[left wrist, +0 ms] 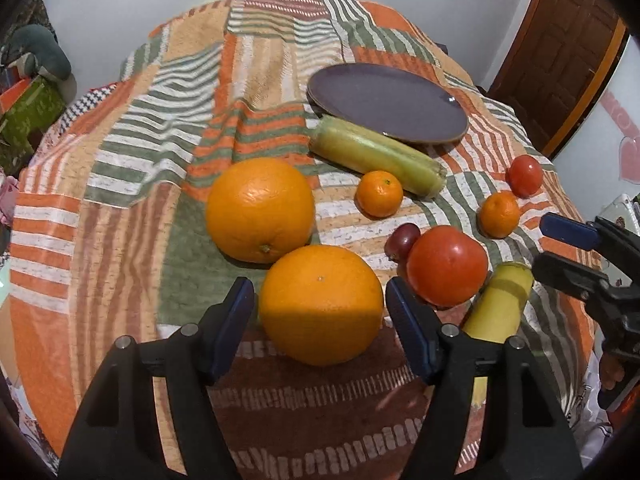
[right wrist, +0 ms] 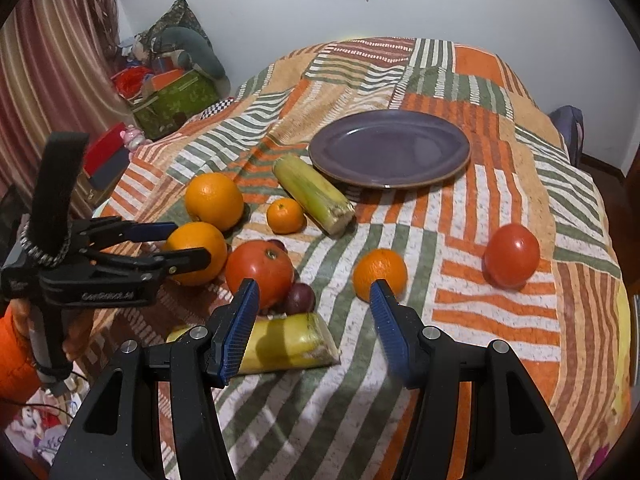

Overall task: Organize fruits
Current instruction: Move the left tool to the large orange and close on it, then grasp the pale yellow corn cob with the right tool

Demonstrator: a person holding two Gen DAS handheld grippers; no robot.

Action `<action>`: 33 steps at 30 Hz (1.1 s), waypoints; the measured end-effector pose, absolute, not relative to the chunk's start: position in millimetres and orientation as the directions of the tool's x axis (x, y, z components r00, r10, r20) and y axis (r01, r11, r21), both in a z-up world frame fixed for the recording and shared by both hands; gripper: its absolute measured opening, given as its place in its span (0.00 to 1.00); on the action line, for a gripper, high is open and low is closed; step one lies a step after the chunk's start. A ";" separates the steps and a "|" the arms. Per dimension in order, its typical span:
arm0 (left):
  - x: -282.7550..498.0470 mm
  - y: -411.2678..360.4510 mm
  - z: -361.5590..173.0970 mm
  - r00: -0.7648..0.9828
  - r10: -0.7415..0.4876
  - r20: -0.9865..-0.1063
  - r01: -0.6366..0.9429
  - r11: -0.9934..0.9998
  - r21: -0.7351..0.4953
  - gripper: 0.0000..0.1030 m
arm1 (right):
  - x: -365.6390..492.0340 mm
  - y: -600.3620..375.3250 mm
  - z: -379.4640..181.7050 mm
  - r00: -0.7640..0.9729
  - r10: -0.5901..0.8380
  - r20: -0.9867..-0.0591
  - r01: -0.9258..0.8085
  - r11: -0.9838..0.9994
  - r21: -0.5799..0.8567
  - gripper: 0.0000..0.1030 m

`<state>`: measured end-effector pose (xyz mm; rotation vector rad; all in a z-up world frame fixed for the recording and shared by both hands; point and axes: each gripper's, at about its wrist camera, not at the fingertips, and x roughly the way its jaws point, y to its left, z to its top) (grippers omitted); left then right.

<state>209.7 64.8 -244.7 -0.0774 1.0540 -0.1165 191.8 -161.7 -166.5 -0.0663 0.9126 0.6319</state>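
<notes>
From the left wrist: left tongs [left wrist: 320, 308] spread wide around the near orange [left wrist: 320, 304], pads on either side but not yet pressing, fruit resting on the patchwork bedspread [left wrist: 132, 216]. Just behind it a second large orange [left wrist: 260, 210]; to the right a big tomato [left wrist: 448, 266] with a grape [left wrist: 402, 238] tucked against it, a yellow cane piece [left wrist: 500, 300] beside that, two mandarins, a small tomato [left wrist: 525, 176], and a long green cane stalk [left wrist: 376, 158] lying against the empty purple plate [left wrist: 388, 102] further back. Right tongs [left wrist: 560, 246] seen at the right edge, partly open, nothing between them. Judged step: start of the first pick, grasp not yet made. From the right wrist: right tongs [right wrist: 314, 308] half open and empty, hovering above the bedspread between the yellow cane piece and a mandarin [right wrist: 380, 274]; left tongs at the left, straddling the near orange. Plate bare, every fruit off it. Next move, by judgement: close gently on the round orange, centred to stop it rolling out, then lift and carry over the stalk to the plate.
</notes>
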 end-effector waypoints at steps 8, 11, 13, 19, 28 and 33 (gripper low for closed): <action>200.4 56.4 -246.3 0.473 -0.112 -0.874 0.097 0.993 -0.074 0.63 | 183.0 -177.9 -171.8 0.445 0.447 -0.776 -0.507 0.840 0.194 0.53; 191.6 51.0 -243.7 0.463 -0.130 -0.877 0.126 0.989 -0.080 0.63 | 180.9 -184.2 -176.2 0.443 0.425 -0.790 -0.495 0.850 0.180 0.53; 185.4 46.1 -243.0 0.459 -0.134 -0.878 0.140 0.987 -0.077 0.63 | 178.1 -186.0 -180.1 0.440 0.406 -0.801 -0.495 0.854 0.161 0.53; 177.8 33.7 -240.3 0.455 -0.133 -0.881 0.168 0.984 -0.061 0.63 | 171.5 -181.2 -194.0 0.407 0.390 -0.826 -0.518 0.843 0.143 0.53; 168.3 12.9 -237.3 0.432 -0.161 -0.887 0.220 0.973 -0.069 0.63 | 181.9 -183.2 -194.6 0.438 0.389 -0.810 -0.491 0.858 0.147 0.53; 165.2 1.8 -234.9 0.417 -0.207 -0.885 0.247 0.963 -0.109 0.63 | 184.0 -179.3 -190.3 0.486 0.356 -0.798 -0.481 0.871 0.096 0.53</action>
